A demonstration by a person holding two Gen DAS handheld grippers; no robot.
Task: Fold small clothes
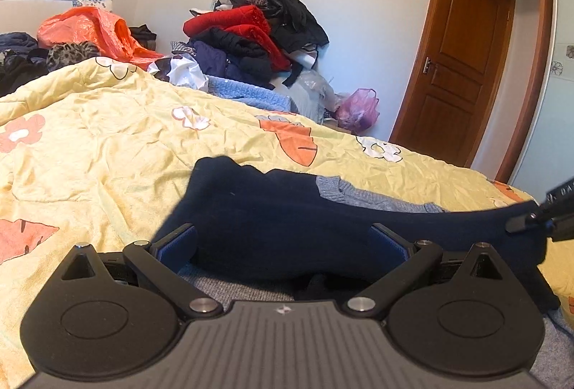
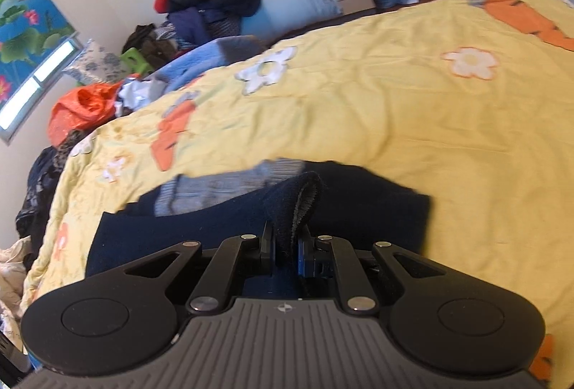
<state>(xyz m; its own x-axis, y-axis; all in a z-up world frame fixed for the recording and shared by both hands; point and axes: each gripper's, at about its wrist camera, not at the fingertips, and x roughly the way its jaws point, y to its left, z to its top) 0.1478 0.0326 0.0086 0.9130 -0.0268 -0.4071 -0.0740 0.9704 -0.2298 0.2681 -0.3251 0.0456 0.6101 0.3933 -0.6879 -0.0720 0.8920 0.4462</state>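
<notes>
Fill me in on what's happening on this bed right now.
A person with a handheld gripper in each hand is folding a dark navy knit garment with grey-blue trim on a yellow flowered quilt. The right gripper is shut on a pinched-up fold of the navy fabric, lifting it off the rest. The left gripper stands wide open with the navy cloth lying between its fingers, not pinched. A heap of red and black clothes waits against the far wall.

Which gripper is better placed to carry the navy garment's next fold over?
Right. The right gripper is already shut on a raised edge of the navy garment. The left gripper stands wide open, gripping nothing, with the cloth lying loose between its fingers on the yellow quilt.
</notes>
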